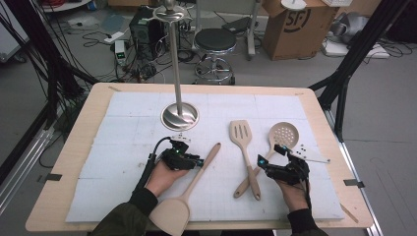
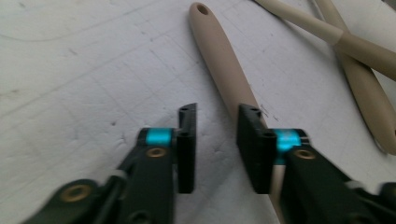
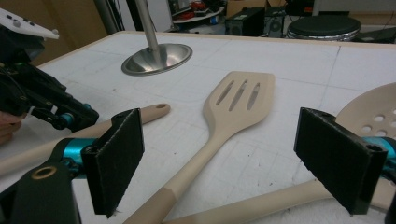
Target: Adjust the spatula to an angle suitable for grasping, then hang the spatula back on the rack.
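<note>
Left gripper [image 2: 215,140] jaws part-spread, seemingly beside the solid spatula's handle [image 2: 224,70] — lining up; right gripper [image 3: 238,161] wide apart, empty.

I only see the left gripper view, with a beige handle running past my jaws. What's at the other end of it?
Observer: A solid flat blade. That solid spatula ends near the table's near edge.
Operator: Where's the right gripper?
Observer: The right gripper is open wide, aimed at the slotted spatula and the skimmer, whose handles cross.
Operator: Anything farther back?
Observer: A metal stand on a round base, upright behind the utensils.
</note>
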Available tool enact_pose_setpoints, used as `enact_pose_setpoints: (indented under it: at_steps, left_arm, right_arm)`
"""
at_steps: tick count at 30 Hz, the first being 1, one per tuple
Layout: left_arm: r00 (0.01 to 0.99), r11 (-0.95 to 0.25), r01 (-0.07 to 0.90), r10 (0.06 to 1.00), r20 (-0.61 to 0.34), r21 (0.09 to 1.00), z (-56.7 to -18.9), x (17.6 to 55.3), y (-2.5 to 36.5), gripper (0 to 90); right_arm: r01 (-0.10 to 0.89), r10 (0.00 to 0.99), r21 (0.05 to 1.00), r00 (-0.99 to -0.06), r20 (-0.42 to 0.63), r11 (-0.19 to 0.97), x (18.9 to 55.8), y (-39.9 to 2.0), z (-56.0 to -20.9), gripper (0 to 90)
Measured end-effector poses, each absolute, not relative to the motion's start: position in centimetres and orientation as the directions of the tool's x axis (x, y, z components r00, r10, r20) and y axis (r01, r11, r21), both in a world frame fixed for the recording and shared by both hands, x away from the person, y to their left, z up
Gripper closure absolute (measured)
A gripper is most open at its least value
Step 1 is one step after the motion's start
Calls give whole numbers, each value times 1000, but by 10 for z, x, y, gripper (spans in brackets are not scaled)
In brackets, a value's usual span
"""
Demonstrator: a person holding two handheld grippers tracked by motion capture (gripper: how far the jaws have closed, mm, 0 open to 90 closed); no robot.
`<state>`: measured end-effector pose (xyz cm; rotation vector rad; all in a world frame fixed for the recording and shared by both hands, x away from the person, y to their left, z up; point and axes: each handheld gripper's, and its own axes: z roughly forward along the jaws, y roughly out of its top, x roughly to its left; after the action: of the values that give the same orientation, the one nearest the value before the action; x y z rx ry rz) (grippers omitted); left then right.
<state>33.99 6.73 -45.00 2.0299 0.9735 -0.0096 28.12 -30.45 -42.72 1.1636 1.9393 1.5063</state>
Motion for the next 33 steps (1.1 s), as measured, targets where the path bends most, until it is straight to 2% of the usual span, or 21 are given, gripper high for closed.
enact_pose_setpoints:
  at_steps: [1, 3, 4, 7, 26, 29, 30, 33]
  left_arm:
    - [695, -319, 639, 630, -348, 700, -448, 339, 69, 621]
    - [688, -306, 644, 632, -356, 701, -444, 337, 72, 542]
    - [681, -298, 651, 635, -364, 698, -442, 336, 73, 542]
    - [674, -286, 660, 633, -381, 694, -437, 331, 75, 402]
    - [691, -337, 662, 620, -372, 669, -436, 306, 67, 387]
    - [689, -350, 668, 624, -368, 657, -438, 307, 67, 396]
    - [691, -358, 671, 621, -371, 650, -439, 306, 67, 434]
    - [697, -379, 672, 615, -369, 637, -442, 303, 64, 453]
  right_arm:
    - [356, 812, 932, -561, 160, 62, 281, -305, -427, 150]
    - [358, 811, 931, -564, 154, 72, 280, -302, -427, 153]
    - [358, 811, 931, -564, 154, 72, 280, -302, -427, 153]
    - [356, 813, 931, -563, 149, 76, 279, -301, -427, 153]
    - [356, 814, 931, -563, 142, 84, 279, -299, -428, 153]
    - [356, 814, 931, -563, 143, 82, 280, -299, -427, 153]
    - [356, 814, 931, -563, 143, 82, 280, -299, -427, 153]
    - [358, 814, 930, -563, 143, 84, 281, -299, -428, 153]
